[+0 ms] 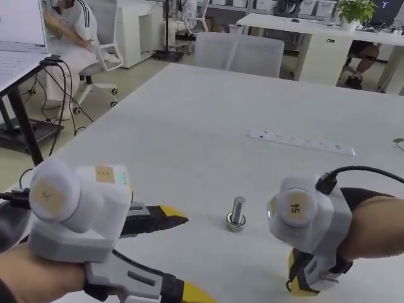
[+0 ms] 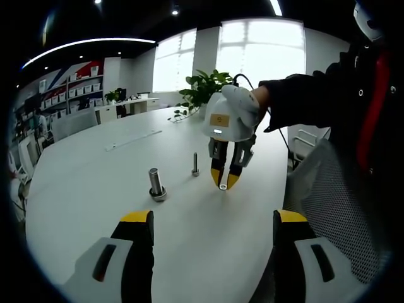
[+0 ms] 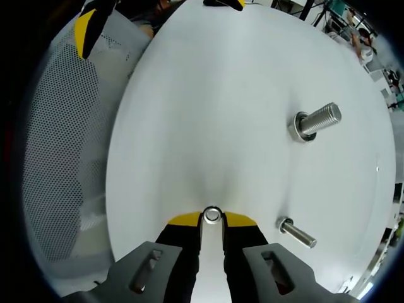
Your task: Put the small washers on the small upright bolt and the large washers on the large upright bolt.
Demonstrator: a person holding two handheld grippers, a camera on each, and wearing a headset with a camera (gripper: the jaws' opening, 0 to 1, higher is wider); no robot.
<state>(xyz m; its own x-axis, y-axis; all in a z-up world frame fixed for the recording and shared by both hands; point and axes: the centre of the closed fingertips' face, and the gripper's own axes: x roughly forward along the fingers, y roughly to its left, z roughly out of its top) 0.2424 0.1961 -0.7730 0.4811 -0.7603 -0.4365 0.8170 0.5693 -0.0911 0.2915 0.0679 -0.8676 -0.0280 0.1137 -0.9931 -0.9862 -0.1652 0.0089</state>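
Right gripper [image 3: 212, 222]: yellow-tipped jaws pressed together on a small silver metal ring washer [image 3: 212, 215], tips down close to the white tabletop [image 3: 208, 113]; contact with the surface not to be told. Left gripper [image 2: 211, 230]: jaws spread wide, nothing between them, hovering over the near edge of the table.

Near the pinched washer, but apart from it: thin silver upright small bolt [image 3: 293, 232], shaft bare as far as visible. Farther out: thick threaded silver upright large bolt [image 3: 314, 123], with a ring at its foot, either the bolt's own head or a seated washer, impossible to say which.

Progress, as a judgement: one washer in hand, not yet over either bolt. Left to do: carrying it to the matching bolt, by its size probably the small one, and dropping it down the shaft. Number of washers outstanding not to be told.
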